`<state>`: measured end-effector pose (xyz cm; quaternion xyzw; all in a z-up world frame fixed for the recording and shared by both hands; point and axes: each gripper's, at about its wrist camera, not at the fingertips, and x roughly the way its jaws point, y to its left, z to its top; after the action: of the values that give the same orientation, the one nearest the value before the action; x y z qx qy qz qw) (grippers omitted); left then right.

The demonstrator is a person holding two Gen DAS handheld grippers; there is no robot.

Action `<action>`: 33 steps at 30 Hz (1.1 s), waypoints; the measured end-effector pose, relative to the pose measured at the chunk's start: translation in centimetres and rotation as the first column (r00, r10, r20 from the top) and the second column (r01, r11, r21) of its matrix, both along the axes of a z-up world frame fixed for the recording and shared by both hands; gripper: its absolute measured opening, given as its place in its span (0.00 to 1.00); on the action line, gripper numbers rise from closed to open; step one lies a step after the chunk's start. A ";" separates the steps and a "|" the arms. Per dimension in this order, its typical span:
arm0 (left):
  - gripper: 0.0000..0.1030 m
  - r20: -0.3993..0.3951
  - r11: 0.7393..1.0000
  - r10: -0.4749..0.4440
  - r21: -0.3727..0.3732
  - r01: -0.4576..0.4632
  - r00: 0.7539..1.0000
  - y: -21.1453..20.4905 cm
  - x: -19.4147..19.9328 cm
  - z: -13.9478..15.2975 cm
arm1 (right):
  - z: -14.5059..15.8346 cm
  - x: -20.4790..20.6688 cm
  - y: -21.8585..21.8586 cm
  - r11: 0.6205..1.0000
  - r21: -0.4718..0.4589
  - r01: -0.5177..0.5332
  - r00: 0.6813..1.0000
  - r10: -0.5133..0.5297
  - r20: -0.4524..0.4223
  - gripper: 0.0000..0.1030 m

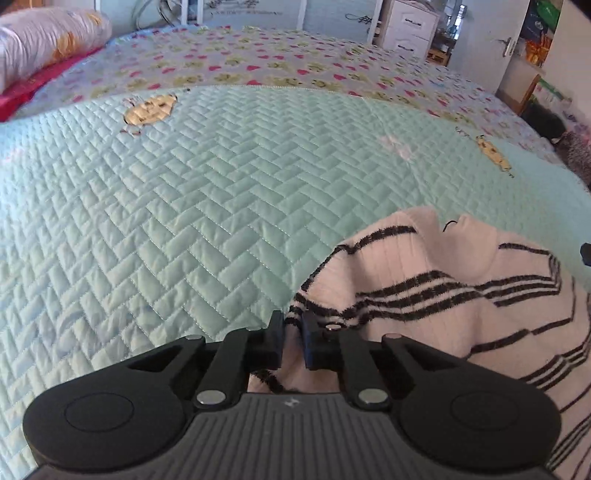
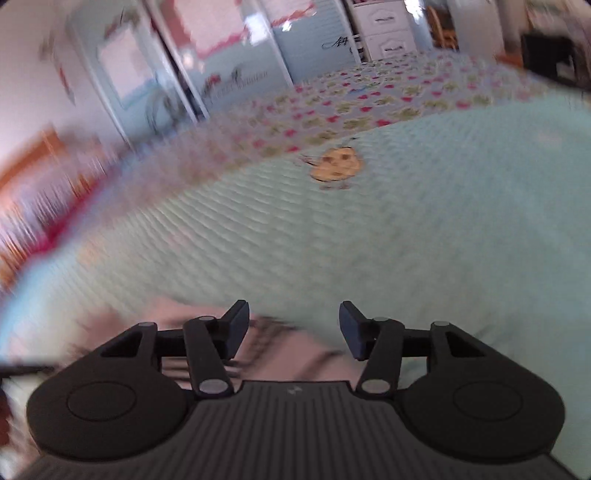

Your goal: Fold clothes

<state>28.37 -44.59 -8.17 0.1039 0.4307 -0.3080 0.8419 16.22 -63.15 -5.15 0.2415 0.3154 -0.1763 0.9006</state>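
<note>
Closest to you, your left gripper (image 1: 293, 334) has its fingers (image 1: 275, 343) drawn nearly together, pinching the edge of the striped sweater (image 1: 443, 291); a fold of the white knit with black bands runs up between the two black pads. From that pinch the sweater spreads to the right and lies rumpled on the mint quilt (image 1: 184, 206), filling the lower right of the left wrist view.

Your right gripper (image 2: 293, 330) stands with its fingers (image 2: 236, 328) spread wide, and nothing is pressed between them. Under and just left of them a pale patch with dark streaks shows (image 2: 280, 354), probably the same sweater, though this view is too smeared to be sure. The fingertips point out over bare quilt (image 2: 406, 240).

Farther out, the quilt carries a yellow cartoon patch (image 1: 149, 110), which also shows in the right wrist view (image 2: 336, 166), and a second small yellow figure (image 1: 493, 151) near its right edge. Beyond the quilt's stitched border lies a bedsheet (image 1: 280, 62) printed with pink hearts and green shapes. At the far left a floral pillow (image 1: 48, 40) rests on something red (image 1: 22, 92). Past the bed stand a white drawer unit (image 1: 410, 29) and a white door with a handle (image 1: 509, 44).
</note>
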 end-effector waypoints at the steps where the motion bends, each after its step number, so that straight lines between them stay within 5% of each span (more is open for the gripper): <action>1: 0.10 0.007 1.000 0.012 0.008 -0.012 1.000 -0.1 -0.1 0.1 | -0.4 0.4 -0.3 1.000 -0.009 -0.028 0.999 0.028 -0.025 0.54; 7: 0.11 0.020 0.996 0.069 0.053 -0.070 0.997 -0.8 -0.2 0.2 | -3.2 5.4 1.9 0.980 0.029 -0.198 0.975 0.200 -0.100 0.53; 8: 0.11 0.032 0.995 0.077 0.064 -0.079 0.997 -1.0 -0.2 0.2 | -3.7 6.0 2.4 0.976 0.032 -0.217 0.970 0.219 -0.105 0.49; 9: 0.11 0.044 0.993 0.084 0.076 -0.088 0.995 -1.2 -0.2 0.1 | -3.9 6.5 2.9 0.973 0.021 -0.229 0.966 0.230 -0.114 0.21; 11: 0.12 0.093 0.989 0.083 0.118 -0.094 0.992 -1.9 -0.6 -0.1 | -3.5 6.5 4.5 0.970 -0.090 -0.226 0.965 0.211 -0.154 0.12; 13: 0.14 0.157 0.982 0.071 0.165 -0.097 0.985 -2.7 -1.2 -0.5 | -3.3 6.3 5.0 0.929 -0.312 -0.199 0.966 0.132 -0.223 0.08; 15: 0.13 0.192 0.978 0.071 0.182 -0.106 0.979 -3.1 -1.7 -0.8 | -3.4 6.3 3.0 0.921 -0.382 -0.080 0.974 -0.009 -0.225 0.00; 19: 0.13 0.235 0.973 0.055 0.204 -0.105 0.970 -3.5 -1.9 -1.0 | -4.4 5.9 0.2 0.980 -0.194 -0.050 0.985 0.017 -0.172 0.00; 25: 0.15 0.142 0.987 0.097 0.116 -0.114 0.985 -1.7 -0.5 -0.3 | -3.3 3.7 0.1 0.985 -0.152 0.087 0.991 -0.102 -0.090 0.05; 29: 0.17 0.130 0.985 0.132 0.092 -0.145 0.983 -1.0 -0.2 0.3 | -1.0 0.1 1.6 0.982 -0.128 0.138 0.990 -0.135 0.038 0.13; 33: 0.17 0.131 0.983 0.184 -0.014 -0.184 0.974 -0.2 -0.9 2.2 | -0.4 -1.2 4.2 0.996 0.054 -0.068 0.991 0.061 0.119 0.14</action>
<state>27.44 -44.77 -6.02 0.0828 0.3816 -0.2216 0.8935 15.02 -58.92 -5.56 0.2670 0.2747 -0.1237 0.9154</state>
